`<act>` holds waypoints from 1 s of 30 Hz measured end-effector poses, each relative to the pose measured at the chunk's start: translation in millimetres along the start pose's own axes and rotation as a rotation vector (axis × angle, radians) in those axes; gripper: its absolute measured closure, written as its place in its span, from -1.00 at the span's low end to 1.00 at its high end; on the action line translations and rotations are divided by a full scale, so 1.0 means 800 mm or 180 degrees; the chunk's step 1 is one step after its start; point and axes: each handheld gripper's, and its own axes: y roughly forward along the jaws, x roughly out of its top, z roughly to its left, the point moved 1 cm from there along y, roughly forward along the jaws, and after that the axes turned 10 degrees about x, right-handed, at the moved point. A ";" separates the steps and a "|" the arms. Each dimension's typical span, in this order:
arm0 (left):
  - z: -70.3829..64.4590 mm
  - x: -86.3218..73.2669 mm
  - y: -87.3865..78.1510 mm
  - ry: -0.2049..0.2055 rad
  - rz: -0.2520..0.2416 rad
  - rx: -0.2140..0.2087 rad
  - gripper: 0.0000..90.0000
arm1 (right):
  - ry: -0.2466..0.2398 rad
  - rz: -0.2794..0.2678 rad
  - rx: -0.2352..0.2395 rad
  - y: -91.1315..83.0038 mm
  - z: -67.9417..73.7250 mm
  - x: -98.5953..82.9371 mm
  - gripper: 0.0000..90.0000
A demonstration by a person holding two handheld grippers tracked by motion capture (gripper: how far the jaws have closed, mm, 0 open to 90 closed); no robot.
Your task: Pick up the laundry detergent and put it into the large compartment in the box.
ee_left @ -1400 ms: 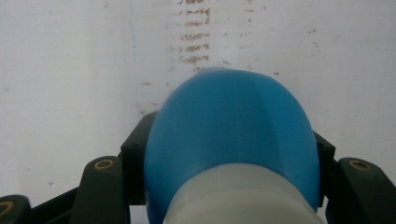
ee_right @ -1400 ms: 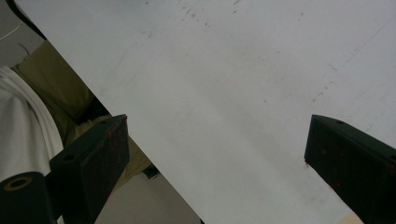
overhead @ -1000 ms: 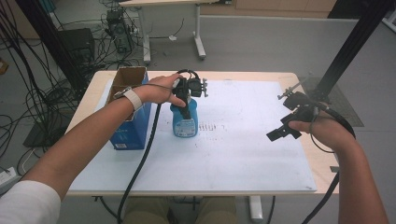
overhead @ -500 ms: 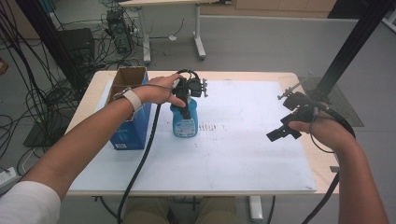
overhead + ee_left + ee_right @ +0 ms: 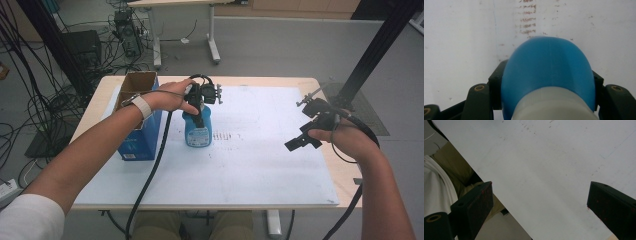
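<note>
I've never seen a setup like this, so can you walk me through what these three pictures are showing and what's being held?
A person sits at a table holding a hand-operated two-jaw clamp in each hand. One picture looks down from above; the other two come from cameras riding on each clamp. The left gripper is closed around a blue bottle that stands beside a blue cardboard box; up close, the bottle sits between the black jaws. The right gripper hangs open above the white tabletop, holding nothing.

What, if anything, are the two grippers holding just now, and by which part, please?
The left gripper clamps the blue bottle near its top, a finger on either side. The right gripper is open and holds nothing.
</note>
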 end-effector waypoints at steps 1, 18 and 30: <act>0.000 0.000 0.000 0.0001 -0.0003 0.0001 -0.14 | 0.0005 0.0000 -0.0001 0.000 0.000 0.000 -0.85; 0.000 -0.001 0.000 -0.0004 -0.0008 -0.0001 -0.14 | -0.0002 -0.0013 -0.0006 -0.001 0.001 0.000 -0.85; 0.000 -0.001 0.000 -0.0003 -0.0012 0.0002 -0.14 | -0.0006 -0.0019 -0.0009 -0.001 0.001 0.000 -0.85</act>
